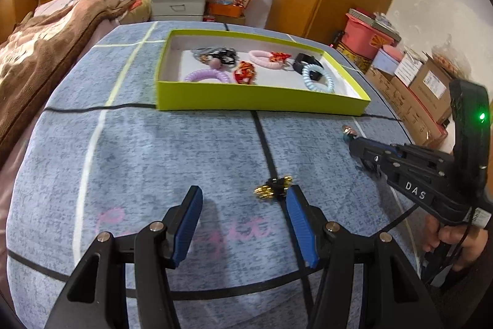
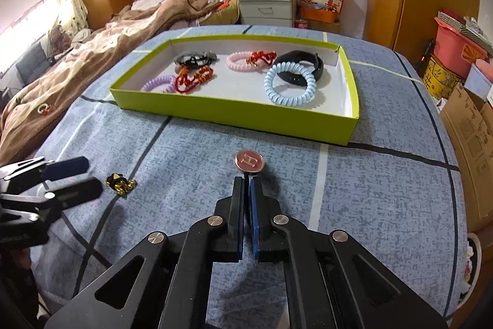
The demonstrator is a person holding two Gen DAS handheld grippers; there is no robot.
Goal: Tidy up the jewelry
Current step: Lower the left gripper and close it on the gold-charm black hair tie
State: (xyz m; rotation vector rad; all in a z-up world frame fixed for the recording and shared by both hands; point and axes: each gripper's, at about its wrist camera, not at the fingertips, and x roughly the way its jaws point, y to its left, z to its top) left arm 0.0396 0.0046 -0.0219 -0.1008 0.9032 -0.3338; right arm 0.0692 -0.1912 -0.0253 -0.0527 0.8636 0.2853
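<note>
A yellow-green box (image 1: pixel 258 100) (image 2: pixel 234 113) sits on the blue cloth and holds several hair ties, red ornaments and a black band (image 2: pixel 300 68). My right gripper (image 2: pixel 246 179) is shut on a round pink "H" brooch (image 2: pixel 249 161), held by its edge just above the cloth; the brooch also shows in the left wrist view (image 1: pixel 349 133). My left gripper (image 1: pixel 245 196) is open and empty. A small black-and-gold ornament (image 1: pixel 274 187) (image 2: pixel 120 183) lies on the cloth just ahead of its right fingertip (image 1: pixel 295 205).
The table with the blue cloth (image 2: pixel 369 190) stands beside a bed with a brown blanket (image 2: pixel 92 51) on the left. A white drawer unit (image 2: pixel 266 2) is behind. Cardboard boxes (image 1: pixel 425 94) and a pink bin (image 2: pixel 456 48) stand at the right.
</note>
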